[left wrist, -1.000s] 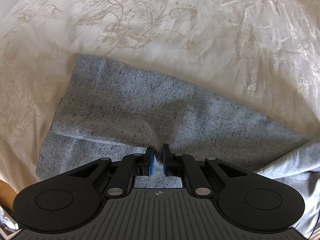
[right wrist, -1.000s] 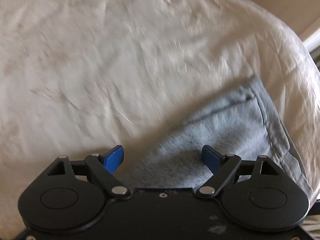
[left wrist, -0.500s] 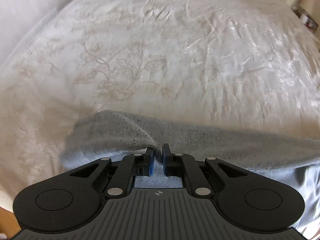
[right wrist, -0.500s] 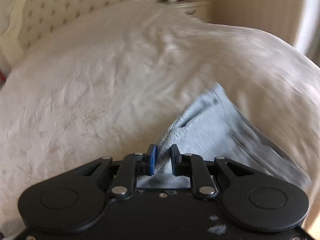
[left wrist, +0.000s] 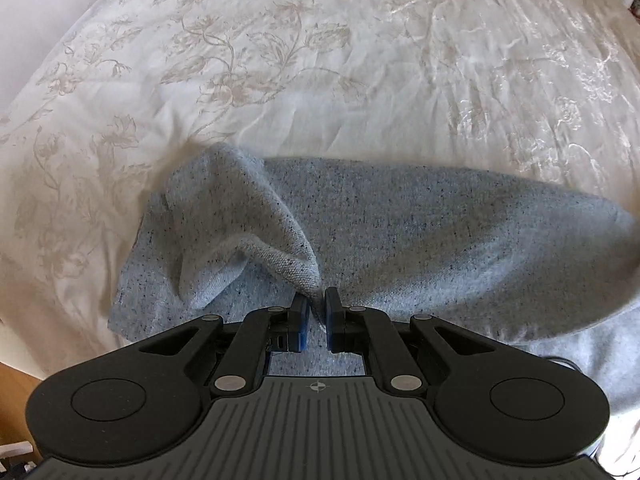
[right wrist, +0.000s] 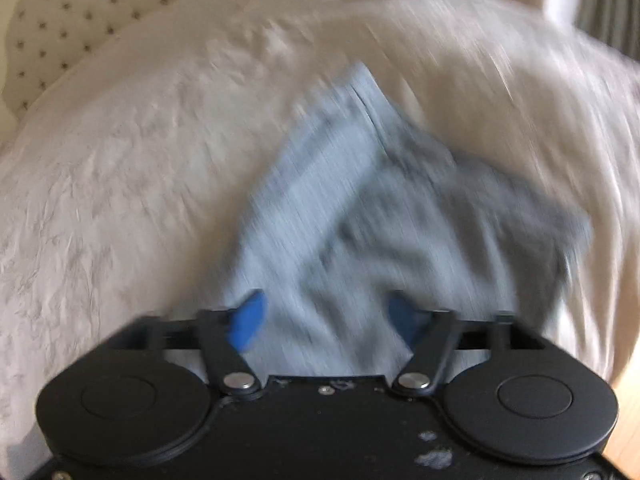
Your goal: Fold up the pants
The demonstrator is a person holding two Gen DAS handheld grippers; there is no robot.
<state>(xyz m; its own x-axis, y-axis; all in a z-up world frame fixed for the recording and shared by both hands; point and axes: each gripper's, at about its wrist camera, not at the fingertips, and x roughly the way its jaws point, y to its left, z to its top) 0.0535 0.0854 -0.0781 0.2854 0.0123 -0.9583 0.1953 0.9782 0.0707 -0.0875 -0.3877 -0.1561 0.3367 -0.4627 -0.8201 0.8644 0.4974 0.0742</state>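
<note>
Grey speckled knit pants (left wrist: 420, 232) lie across a white embroidered bedspread (left wrist: 320, 60). In the left wrist view my left gripper (left wrist: 318, 304) is shut on a pinched fold of the pants fabric, which rises in a ridge up to the left. In the blurred right wrist view the pants (right wrist: 360, 208) lie bunched in front of my right gripper (right wrist: 324, 320), whose blue-padded fingers (right wrist: 248, 324) stand wide apart over the cloth, holding nothing.
The bedspread (right wrist: 120, 160) covers the bed around the pants. A tufted cream headboard (right wrist: 60, 20) stands at the far left in the right wrist view. Wooden floor (left wrist: 16, 392) shows at the left bed edge.
My right gripper has opened and let go of the pants, which dropped in a bunch. My left gripper stays shut on the fold, and the fabric now lies lower and flatter.
</note>
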